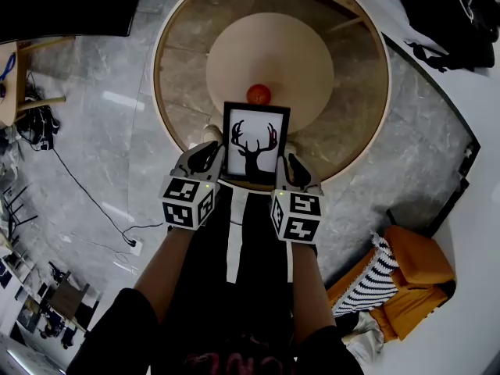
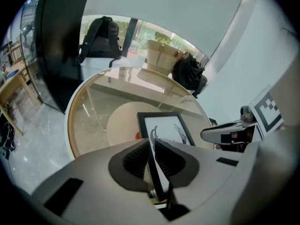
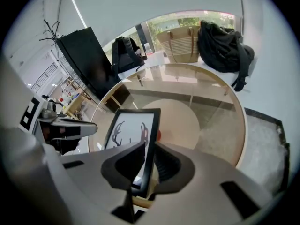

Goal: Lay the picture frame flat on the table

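Picture frame (image 1: 255, 145) held over near rim of table (image 1: 355, 108).
Left gripper (image 1: 206, 158) clamps its left edge, right gripper (image 1: 291, 170) its right; long axis points away.

The head camera looks steeply down from well above and takes in the whole round surface (image 1: 183, 61). The camera on the left claw (image 2: 152, 142) looks along its jaws toward the far side, very close to the left edge of the picture frame (image 2: 165, 125) clamped between them. The one on the right claw (image 3: 149, 146) does likewise at the frame's right edge. All three views share the frame and the surface. Each claw view also catches the other claw at its side and the black bag (image 3: 225, 46) beyond the far rim.
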